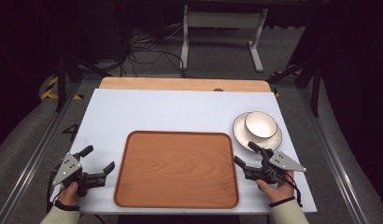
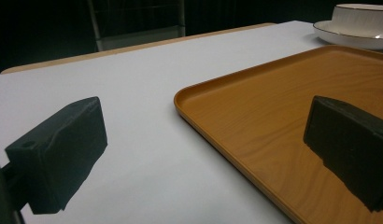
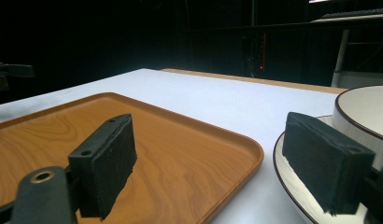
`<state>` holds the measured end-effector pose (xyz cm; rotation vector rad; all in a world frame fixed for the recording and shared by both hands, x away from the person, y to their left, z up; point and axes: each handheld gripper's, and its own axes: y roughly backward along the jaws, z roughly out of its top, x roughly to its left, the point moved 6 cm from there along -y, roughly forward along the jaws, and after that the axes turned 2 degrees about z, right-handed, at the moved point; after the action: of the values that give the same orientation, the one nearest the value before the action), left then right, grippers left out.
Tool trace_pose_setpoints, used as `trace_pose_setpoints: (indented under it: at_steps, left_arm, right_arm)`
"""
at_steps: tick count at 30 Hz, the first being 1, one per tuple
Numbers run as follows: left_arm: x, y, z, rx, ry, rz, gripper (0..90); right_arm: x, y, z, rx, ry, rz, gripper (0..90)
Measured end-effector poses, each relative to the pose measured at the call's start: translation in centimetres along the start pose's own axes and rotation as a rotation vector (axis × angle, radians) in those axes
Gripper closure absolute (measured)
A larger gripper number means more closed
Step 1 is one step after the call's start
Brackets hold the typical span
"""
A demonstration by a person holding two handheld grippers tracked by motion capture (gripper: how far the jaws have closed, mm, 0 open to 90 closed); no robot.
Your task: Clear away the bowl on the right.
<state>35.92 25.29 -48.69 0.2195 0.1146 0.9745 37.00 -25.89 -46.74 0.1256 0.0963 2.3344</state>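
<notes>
- Right gripper (image 1: 248, 155): jaws wide apart, nothing between them, held low just off the tray's right edge and just short of the plate (image 1: 241, 134).
- In the right gripper view the right pad (image 3: 327, 161) sits over the plate's near rim and the left pad (image 3: 108, 163) over the tray corner; can't tell if a pad touches the plate.
- Bowl (image 1: 260, 124) stands upright on the plate, at the table's right, just off the tray's far-right corner. It is the thing nearest the right gripper, so likely the target.
- My read: the wide opening suits the rim, so this is probably a pre-grasp pose.
- Left gripper (image 1: 98, 159): jaws also apart and empty, near the table's front-left corner, aimed toward the tray's left edge. Looks parked, well apart from the plate.
- Tray (image 1: 176, 200): empty, centred, raised lip all round. It looks like the drop zone.
- Clearance: open white table (image 1: 171, 109) beyond and left of the tray, nothing in the way.
- Tight spots: plate is near the table's right edge, and only a narrow gap separates plate from tray lip. A lift must clear that lip.
</notes>
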Motion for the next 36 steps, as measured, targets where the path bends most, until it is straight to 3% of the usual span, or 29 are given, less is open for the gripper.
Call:
trace_pose_setpoints:
  at_steps: [24, 36]
  left_arm:
    - [-0.02, -0.03, 0.00, 0.000, -0.001, 0.000, 0.3]
    - [0.02, -0.06, 0.01, 0.001, 0.000, 0.000, 0.3]
  right_arm:
    - [0.05, -0.02, 0.00, 0.002, 0.007, 0.002, 17.6]
    - [0.17, -0.18, 0.02, 0.017, 0.021, 0.002, 21.7]
